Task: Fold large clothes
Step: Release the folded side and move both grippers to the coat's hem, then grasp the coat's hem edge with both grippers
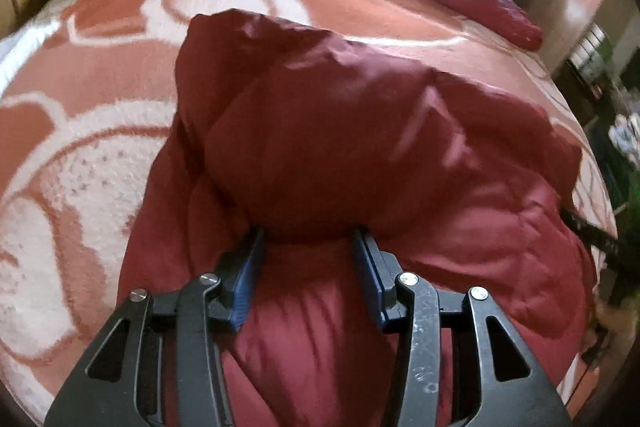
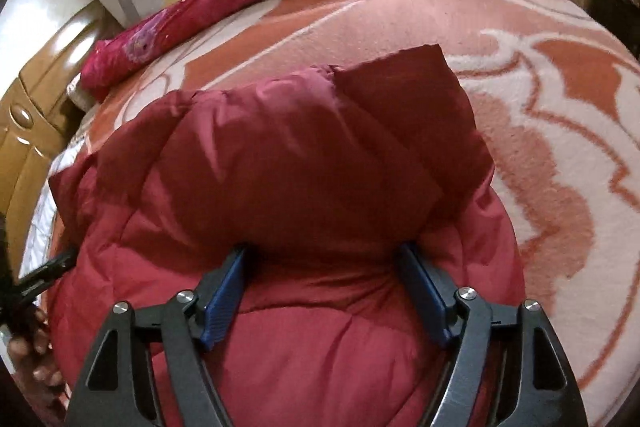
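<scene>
Both grippers are over the red puffer jacket [image 1: 360,147] on the bed blanket [image 1: 80,167]: your left gripper [image 1: 308,239] pinches the folded edge, right gripper [image 2: 324,255] stands apart. Press that fold flat before releasing

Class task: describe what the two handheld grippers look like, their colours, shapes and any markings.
The left gripper and right gripper match: black angular linkage arms with triangular cut-outs, round silver pivot screws, and two flat blue ribbed fingers each. One left arm looks worn grey with faint, unreadable marks. No cables or sleeves show.
</scene>
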{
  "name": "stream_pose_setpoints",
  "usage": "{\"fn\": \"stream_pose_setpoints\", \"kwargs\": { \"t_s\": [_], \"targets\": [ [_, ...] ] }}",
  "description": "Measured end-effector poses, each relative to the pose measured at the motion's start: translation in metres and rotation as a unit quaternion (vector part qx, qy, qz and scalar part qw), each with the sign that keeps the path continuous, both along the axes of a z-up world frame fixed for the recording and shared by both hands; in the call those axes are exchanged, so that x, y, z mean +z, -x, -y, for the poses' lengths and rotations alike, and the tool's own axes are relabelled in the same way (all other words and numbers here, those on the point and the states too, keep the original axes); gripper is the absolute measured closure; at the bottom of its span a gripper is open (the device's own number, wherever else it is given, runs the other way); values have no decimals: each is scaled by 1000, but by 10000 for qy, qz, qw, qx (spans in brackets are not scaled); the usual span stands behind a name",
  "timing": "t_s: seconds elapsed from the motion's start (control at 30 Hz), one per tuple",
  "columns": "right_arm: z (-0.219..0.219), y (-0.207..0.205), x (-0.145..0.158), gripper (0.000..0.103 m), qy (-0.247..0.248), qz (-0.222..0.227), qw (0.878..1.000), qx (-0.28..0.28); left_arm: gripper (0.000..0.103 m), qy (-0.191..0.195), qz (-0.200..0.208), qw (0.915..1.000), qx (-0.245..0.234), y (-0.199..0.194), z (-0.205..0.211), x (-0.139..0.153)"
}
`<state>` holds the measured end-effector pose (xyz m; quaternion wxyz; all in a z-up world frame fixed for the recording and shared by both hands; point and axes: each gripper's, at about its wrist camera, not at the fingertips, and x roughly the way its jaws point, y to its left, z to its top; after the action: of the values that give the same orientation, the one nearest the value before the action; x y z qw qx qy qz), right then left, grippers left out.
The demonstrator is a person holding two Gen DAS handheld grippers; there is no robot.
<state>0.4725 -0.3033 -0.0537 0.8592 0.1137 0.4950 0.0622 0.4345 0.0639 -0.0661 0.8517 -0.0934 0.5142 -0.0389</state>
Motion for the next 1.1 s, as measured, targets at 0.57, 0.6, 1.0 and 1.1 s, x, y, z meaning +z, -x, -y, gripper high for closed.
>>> {"fn": "stream_pose_setpoints", "kwargs": {
  "t_s": [0.57, 0.6, 1.0, 1.1],
  "targets": [
    [6, -5, -4, 26, -305, 39, 9994, -128, 57, 41, -39, 10000, 54, -3, -3, 4],
    [8, 0, 1, 26, -334, 78, 9993, -117, 57, 83, -1, 10000, 50, 1, -5, 7],
    [34, 62, 48, 19, -288, 597, 9978, -64, 31, 312, 487, 9982, 181, 67, -39, 46],
    [47, 75, 48, 19, -321, 595, 9977, -80, 31, 435, 439, 9978, 228, 71, -49, 44]
  ]
}}
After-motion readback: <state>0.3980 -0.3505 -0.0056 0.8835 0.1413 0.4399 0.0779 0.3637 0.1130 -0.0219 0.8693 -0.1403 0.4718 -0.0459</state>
